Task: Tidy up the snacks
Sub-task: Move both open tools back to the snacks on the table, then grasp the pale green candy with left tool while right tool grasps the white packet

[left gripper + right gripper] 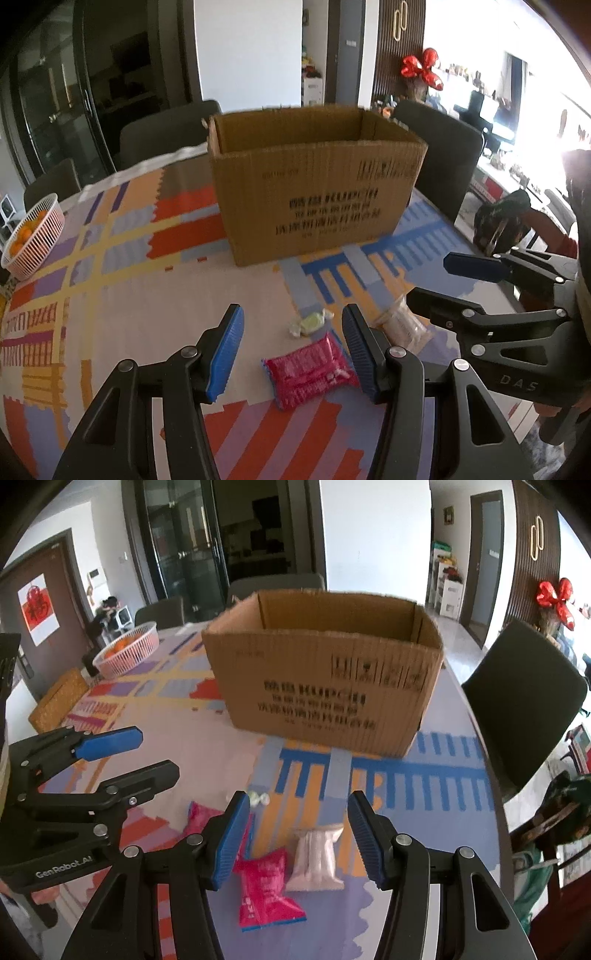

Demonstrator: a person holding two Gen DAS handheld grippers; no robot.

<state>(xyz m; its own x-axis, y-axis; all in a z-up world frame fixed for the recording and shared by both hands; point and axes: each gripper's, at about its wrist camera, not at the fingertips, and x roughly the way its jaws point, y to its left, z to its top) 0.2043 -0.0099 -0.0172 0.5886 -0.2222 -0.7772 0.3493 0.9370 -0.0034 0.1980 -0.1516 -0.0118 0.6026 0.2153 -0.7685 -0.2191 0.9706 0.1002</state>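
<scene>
A: Count check. Snacks on the tablecloth (221,746)?

B: Four loose packets. Two pink ones: a pink packet (266,890) lying flat nearest the camera in the right wrist view, and a second pink packet (197,818) half hidden behind the blue finger pad. One clear pale packet (317,856) just beside the first pink one, touching or nearly so; cannot tell which. One small green wrapped candy (312,323), twisted ends.

A: Containers?

B: One cardboard box (314,184), open-topped, black print on the side, standing behind the snacks. One white basket (35,236) of oranges, well apart at the far left.

A: Grippers?

B: Left gripper (293,350) spread wide, nothing between its fingers, hanging above the pink packet. Right gripper (299,838) likewise spread, empty, above the clear pale packet.
</scene>
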